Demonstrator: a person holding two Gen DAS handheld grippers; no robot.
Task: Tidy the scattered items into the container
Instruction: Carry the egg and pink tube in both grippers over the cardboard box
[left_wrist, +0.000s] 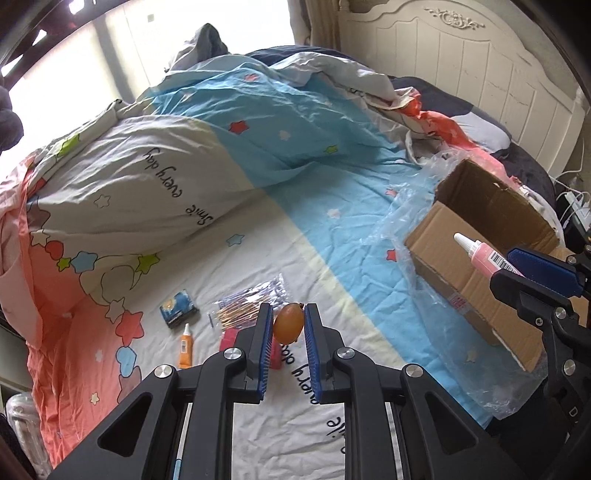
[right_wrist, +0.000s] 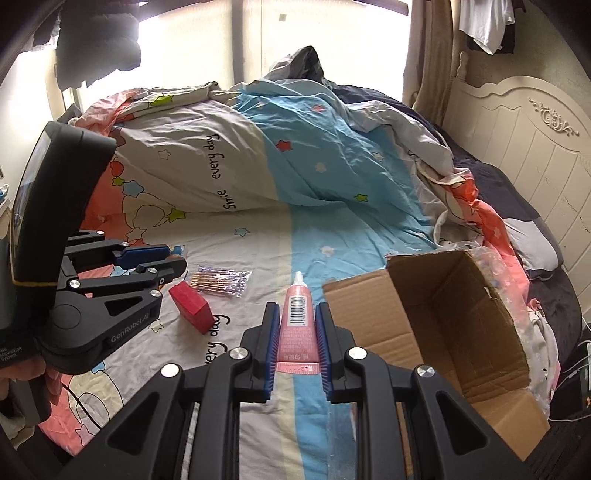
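My left gripper (left_wrist: 289, 314) is shut on a small orange fruit (left_wrist: 288, 326), held above the bed sheet. My right gripper (right_wrist: 296, 314) is shut on a pink tube (right_wrist: 298, 325) with a white nozzle, just left of the open cardboard box (right_wrist: 424, 332). In the left wrist view the right gripper (left_wrist: 513, 264) holds the pink tube (left_wrist: 480, 256) over the box (left_wrist: 461, 266). On the sheet lie a red block (right_wrist: 192, 308), a clear bag of sticks (right_wrist: 221, 282), an orange tube (left_wrist: 185, 347) and a small blue-black packet (left_wrist: 179, 308).
A bunched quilt (left_wrist: 147, 184) fills the far side of the bed. Clear plastic wrap (left_wrist: 413, 206) lies under and around the box. A white headboard (right_wrist: 528, 155) stands at the right. The left gripper (right_wrist: 173, 264) shows at the left of the right wrist view.
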